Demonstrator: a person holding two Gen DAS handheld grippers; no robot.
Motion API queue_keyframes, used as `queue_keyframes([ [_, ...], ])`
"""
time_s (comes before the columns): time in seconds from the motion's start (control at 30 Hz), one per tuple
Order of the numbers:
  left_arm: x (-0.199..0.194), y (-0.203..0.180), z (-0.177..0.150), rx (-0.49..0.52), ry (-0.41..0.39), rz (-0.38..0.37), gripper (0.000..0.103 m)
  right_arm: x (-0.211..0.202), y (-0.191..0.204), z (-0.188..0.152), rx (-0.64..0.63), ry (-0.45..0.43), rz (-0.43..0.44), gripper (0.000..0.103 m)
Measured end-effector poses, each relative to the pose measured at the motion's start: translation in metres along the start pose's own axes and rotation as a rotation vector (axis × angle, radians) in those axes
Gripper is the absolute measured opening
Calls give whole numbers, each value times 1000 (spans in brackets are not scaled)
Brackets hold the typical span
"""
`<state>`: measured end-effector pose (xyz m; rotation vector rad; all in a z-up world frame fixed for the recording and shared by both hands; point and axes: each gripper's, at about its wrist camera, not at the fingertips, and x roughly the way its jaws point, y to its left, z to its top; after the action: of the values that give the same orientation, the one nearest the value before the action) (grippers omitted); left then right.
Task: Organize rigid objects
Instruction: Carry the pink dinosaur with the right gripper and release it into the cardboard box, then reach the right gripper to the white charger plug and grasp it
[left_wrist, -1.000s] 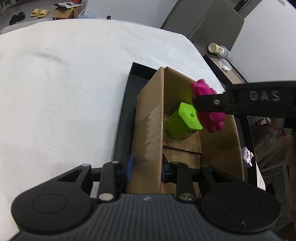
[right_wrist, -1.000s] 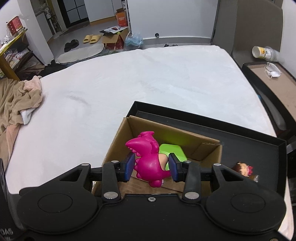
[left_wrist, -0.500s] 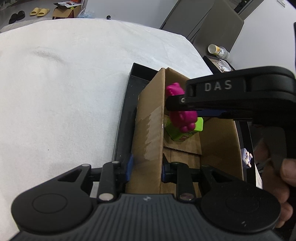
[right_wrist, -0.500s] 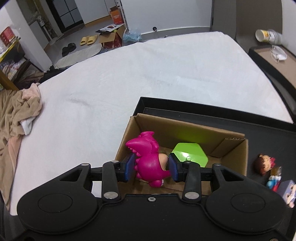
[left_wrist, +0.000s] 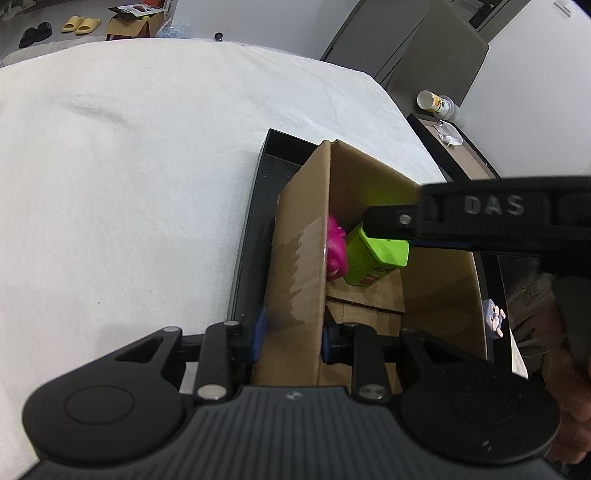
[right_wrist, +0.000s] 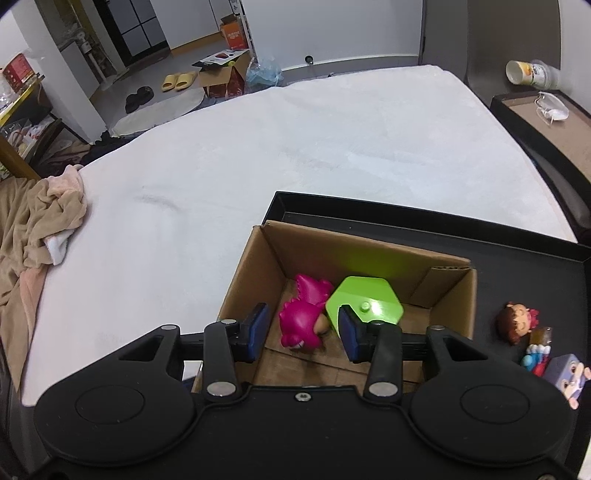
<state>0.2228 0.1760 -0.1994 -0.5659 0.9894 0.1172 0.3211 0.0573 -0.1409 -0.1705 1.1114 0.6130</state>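
The left gripper (left_wrist: 291, 336) stays clamped on the near wall of the cardboard box (right_wrist: 255, 273). The right gripper (right_wrist: 302, 334), now wide, has just released the pink dinosaur (right_wrist: 303, 319); it lies inside beside the green container (right_wrist: 364, 301). 3 figurines (right_wrist: 521, 326) wait on the black tray (right_wrist: 424, 218).

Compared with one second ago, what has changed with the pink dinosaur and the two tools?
The right tool opened and released the pink dinosaur, which now lies inside the cardboard box beside the green container. The left tool remains shut on the box wall; the figurines stayed on the black tray.
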Motion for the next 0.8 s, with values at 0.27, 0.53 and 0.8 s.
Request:
queue_keyframes([
  [0.27, -3, -4, 0, 12, -12, 19, 26, -19, -15, -9, -5, -10, -36, 43],
  [0.53, -9, -7, 0, 31, -28, 38, 26, -49, -47, -23, 30, -39, -88, 47],
  [0.8, -13, -12, -2, 57, -43, 58, 26, -75, -83, -43, 87, -71, -134, 50],
])
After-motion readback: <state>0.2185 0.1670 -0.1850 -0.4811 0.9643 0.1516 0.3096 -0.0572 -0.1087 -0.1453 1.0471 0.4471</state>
